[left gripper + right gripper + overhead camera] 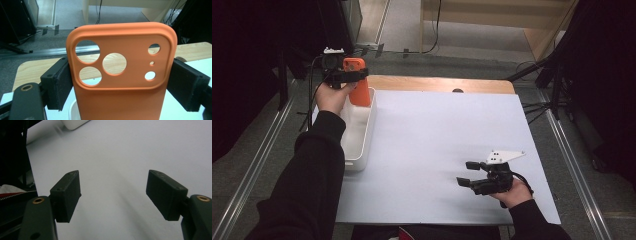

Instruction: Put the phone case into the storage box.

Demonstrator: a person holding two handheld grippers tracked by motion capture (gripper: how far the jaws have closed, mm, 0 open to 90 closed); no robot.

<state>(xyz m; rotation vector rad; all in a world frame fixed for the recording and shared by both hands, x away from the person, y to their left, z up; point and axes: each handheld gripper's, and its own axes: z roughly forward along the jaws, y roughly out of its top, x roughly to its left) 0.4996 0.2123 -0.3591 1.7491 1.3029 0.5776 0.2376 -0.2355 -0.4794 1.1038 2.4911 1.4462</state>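
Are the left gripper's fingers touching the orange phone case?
Touching. The left gripper view shows both fingers pressed against the side edges of the orange phone case, no gap either side; left gripper clamps it.

The phone case (358, 80) is coloured a plain, unpatterned orange; light wood is seen through its round cut-outs in the left gripper view. The bin (360, 131) beneath the phone case is white. The sheet (437, 145) beside the bin is plain white, bordered by a light wood table edge (437, 83). Both the left gripper (343, 75) and the right gripper (468, 173) are black. The sleeves (312, 170) are black.
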